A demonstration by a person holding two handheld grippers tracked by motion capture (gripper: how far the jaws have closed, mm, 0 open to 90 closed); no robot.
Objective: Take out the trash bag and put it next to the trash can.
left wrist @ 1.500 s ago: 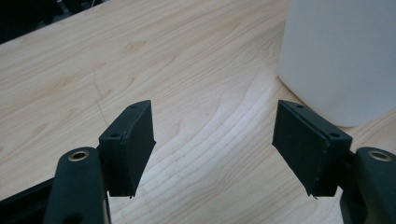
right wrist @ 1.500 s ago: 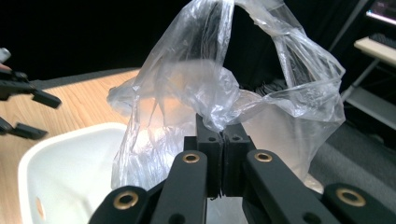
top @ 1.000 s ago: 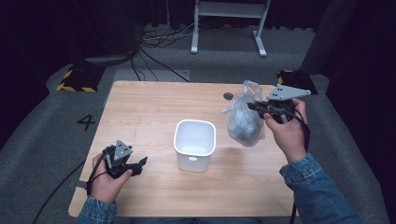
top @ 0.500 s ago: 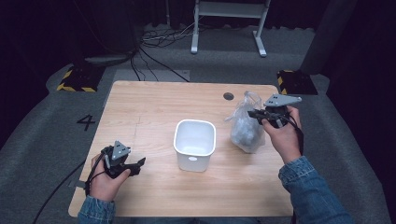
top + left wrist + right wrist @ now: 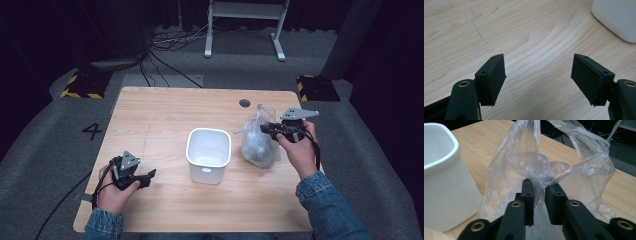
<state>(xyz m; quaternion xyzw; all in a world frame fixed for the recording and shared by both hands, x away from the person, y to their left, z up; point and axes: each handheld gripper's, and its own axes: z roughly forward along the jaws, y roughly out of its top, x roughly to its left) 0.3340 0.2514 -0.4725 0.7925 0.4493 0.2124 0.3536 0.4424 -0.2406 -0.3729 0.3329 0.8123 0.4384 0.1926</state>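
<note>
A clear plastic bag [image 5: 257, 143] with a knotted neck rests on the wooden table [image 5: 165, 112], just right of a white square tub [image 5: 208, 152]. My right gripper [image 5: 265, 129] is at the bag's top from the right. In the right gripper view its jaws [image 5: 539, 195] have just been opening: a narrow gap shows, with the twisted neck of the bag [image 5: 534, 167] loose between the pads and the tub [image 5: 444, 182] at the left. My left gripper [image 5: 150, 175] lies low near the table's front left corner, open and holding nothing [image 5: 537, 75]; the tub's corner [image 5: 616, 17] shows beyond it.
A small round hole [image 5: 244, 103] sits in the table's back right area. Cables trail from both grippers. Behind the table are a white stand's legs [image 5: 245, 30], floor cables and yellow-black striped blocks [image 5: 82, 85]. A "4" [image 5: 92, 131] is marked on the floor at the left.
The right hand has come down and slightly nearer, setting the bag on the table beside the tub. Its jaws have parted a little. The left hand has stayed put.
</note>
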